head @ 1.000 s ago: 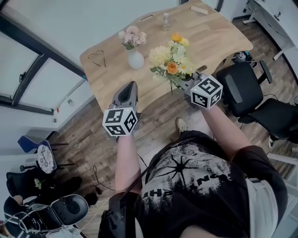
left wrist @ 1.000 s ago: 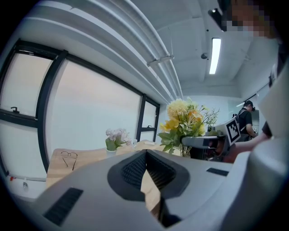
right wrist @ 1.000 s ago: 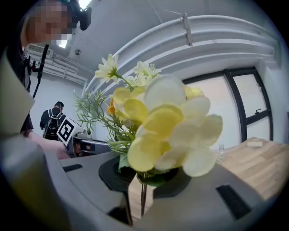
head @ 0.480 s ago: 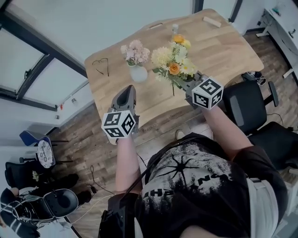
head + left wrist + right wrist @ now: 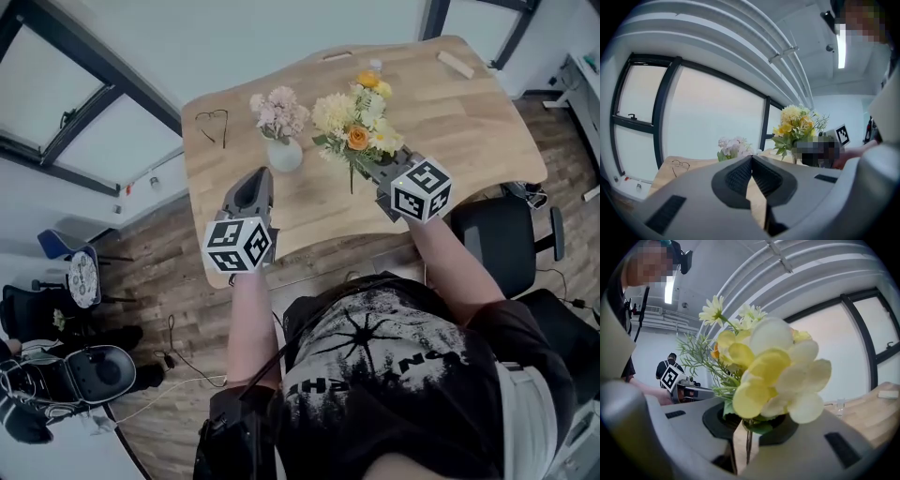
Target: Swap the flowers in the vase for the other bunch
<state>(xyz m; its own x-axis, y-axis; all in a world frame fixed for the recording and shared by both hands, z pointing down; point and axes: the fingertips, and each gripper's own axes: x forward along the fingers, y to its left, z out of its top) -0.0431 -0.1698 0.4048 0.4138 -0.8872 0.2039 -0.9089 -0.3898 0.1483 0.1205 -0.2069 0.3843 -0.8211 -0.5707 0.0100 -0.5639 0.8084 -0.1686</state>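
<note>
While your right gripper (image 5: pixel 373 172) grips the yellow bunch (image 5: pixel 356 124), the pink flowers (image 5: pixel 278 111) sit in the vase (image 5: pixel 284 156); your left gripper (image 5: pixel 255 180) is closed and empty. Nothing is swapped yet.

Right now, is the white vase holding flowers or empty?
Holding flowers: the pink bunch stands upright in the white vase.

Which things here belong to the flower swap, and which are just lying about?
Part of the job:
- white vase
- pink flowers standing in it
- yellow bunch, gripped by the right gripper
- left gripper, shut and empty

Just lying about:
- glasses on the table
- wooden block
- office chair
</note>
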